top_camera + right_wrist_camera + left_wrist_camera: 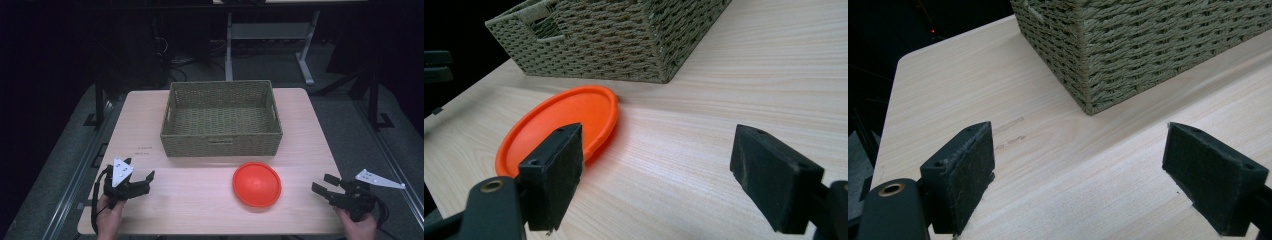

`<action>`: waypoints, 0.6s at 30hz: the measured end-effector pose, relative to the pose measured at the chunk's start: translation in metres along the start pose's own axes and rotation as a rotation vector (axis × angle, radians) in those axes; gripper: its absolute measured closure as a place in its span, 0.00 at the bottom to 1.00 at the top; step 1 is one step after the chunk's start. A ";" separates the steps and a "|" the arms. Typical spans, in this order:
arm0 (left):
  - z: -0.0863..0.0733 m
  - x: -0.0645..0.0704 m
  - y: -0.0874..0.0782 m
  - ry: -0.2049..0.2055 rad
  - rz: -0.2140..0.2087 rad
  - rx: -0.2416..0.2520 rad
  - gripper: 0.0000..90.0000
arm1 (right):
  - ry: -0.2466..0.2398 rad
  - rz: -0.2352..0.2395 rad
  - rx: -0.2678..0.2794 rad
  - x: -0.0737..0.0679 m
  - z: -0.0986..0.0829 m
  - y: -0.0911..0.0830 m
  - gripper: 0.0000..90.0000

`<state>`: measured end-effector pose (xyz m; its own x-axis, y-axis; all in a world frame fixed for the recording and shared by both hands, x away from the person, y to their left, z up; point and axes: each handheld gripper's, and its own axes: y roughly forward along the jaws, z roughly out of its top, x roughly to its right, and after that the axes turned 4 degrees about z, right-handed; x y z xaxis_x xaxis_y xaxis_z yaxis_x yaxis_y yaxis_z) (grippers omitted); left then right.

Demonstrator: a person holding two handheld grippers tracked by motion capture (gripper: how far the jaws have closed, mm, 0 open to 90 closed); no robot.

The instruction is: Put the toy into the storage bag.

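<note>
1. My left claw [142, 181] sits near the table's [200, 210] front left corner, jaws wide apart, gripping nothing; in the left gripper view bare wood lies between the pads [963, 175].
2. It aims forward and to the right, toward the basket [220, 117]; in the left gripper view the basket's near corner [1093, 100] is ahead, well apart from the jaws.
3. Basket stands upright at the back middle of the table, long axis running left-right, open top up, nothing seen inside.
4. Plate [256, 183] is orange and round, so no long axis. It lies flat just in front of the basket's right half; touching or a small gap, can't tell.
5. Plate is between my two claws, nearer the right one, and apart from both.
6. My right claw [324, 186] is near the table's front right edge, jaws wide apart, holding nothing.
7. It points left, toward the plate. In the right gripper view the plate [561, 125] is ahead, partly behind one pad [556, 175], not between the jaws; bare table [664, 170] shows in the gap.
8. Same view: basket [624, 35] lies beyond the plate, farther off.
</note>
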<state>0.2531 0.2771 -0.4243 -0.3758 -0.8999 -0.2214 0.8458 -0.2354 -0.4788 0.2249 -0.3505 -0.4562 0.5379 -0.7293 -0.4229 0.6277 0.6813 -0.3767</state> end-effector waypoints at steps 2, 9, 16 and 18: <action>0.000 0.000 0.001 0.000 -0.002 -0.001 0.14 | 0.002 0.000 -0.002 0.000 0.000 0.001 0.23; 0.000 0.004 -0.003 0.017 -0.023 0.012 0.14 | 0.023 0.059 0.022 -0.008 0.007 0.001 0.27; 0.000 0.002 -0.004 0.009 -0.009 0.014 0.14 | 0.000 0.084 -0.069 -0.014 0.020 0.020 0.21; 0.000 0.001 -0.003 0.004 -0.002 0.014 0.14 | -0.007 0.097 -0.121 -0.015 0.024 0.030 0.20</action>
<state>0.2505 0.2772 -0.4235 -0.3789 -0.8980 -0.2238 0.8501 -0.2421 -0.4676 0.2496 -0.3203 -0.4412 0.5970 -0.6597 -0.4566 0.5003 0.7510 -0.4309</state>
